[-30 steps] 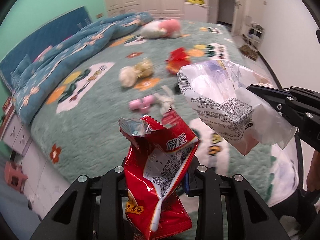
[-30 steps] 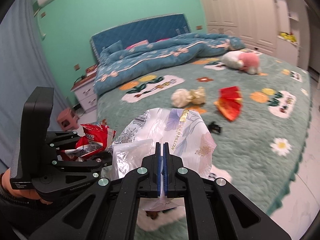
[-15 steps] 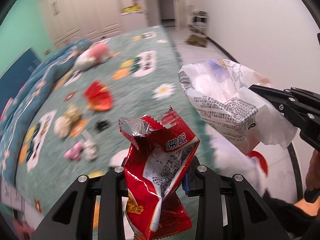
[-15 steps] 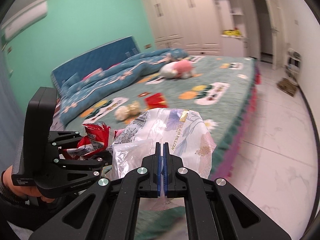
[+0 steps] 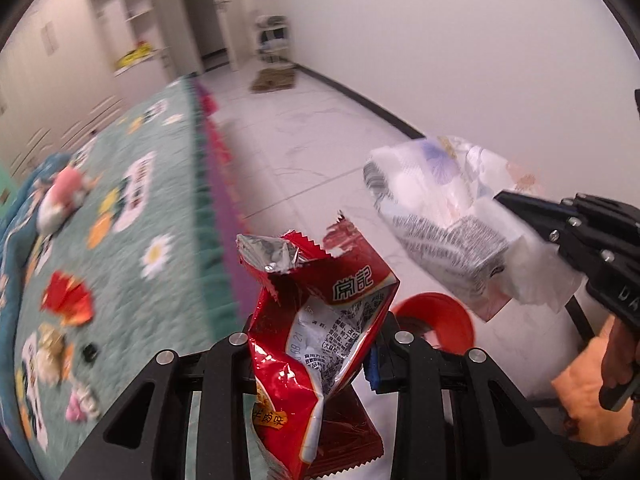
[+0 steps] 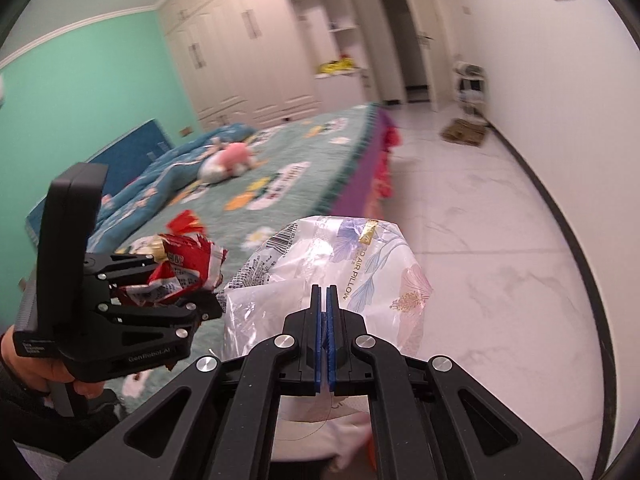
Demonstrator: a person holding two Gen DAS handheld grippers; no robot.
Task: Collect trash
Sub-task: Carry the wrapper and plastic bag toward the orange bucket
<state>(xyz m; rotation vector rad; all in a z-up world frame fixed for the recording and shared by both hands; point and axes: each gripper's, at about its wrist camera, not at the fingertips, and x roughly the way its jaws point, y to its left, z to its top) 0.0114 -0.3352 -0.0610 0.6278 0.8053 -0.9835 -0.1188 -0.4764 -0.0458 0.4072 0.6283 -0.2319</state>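
My left gripper (image 5: 316, 360) is shut on a torn red snack bag (image 5: 320, 320), held upright in the air; the bag also shows in the right wrist view (image 6: 180, 268) with the left gripper (image 6: 200, 304) beside it. My right gripper (image 6: 325, 328) is shut on a clear plastic pillow bag with flower print (image 6: 352, 256), seen at the right of the left wrist view (image 5: 448, 208). A red bin (image 5: 436, 320) stands on the floor just below and behind the snack bag. More trash lies on the bed: a red wrapper (image 5: 68, 300) and small items (image 5: 52, 348).
The bed with a green flowered cover (image 5: 132, 216) fills the left, its purple edge (image 5: 224, 208) beside the white tiled floor (image 5: 320, 120). A pink plush toy (image 6: 232, 156) lies on the bed. A white wall runs along the right. A doormat (image 6: 464, 132) lies near the far door.
Both grippers have swung to the right, away from the bed and toward the floor and wall. The red bin has come into view below the bags. Both bags stay held.
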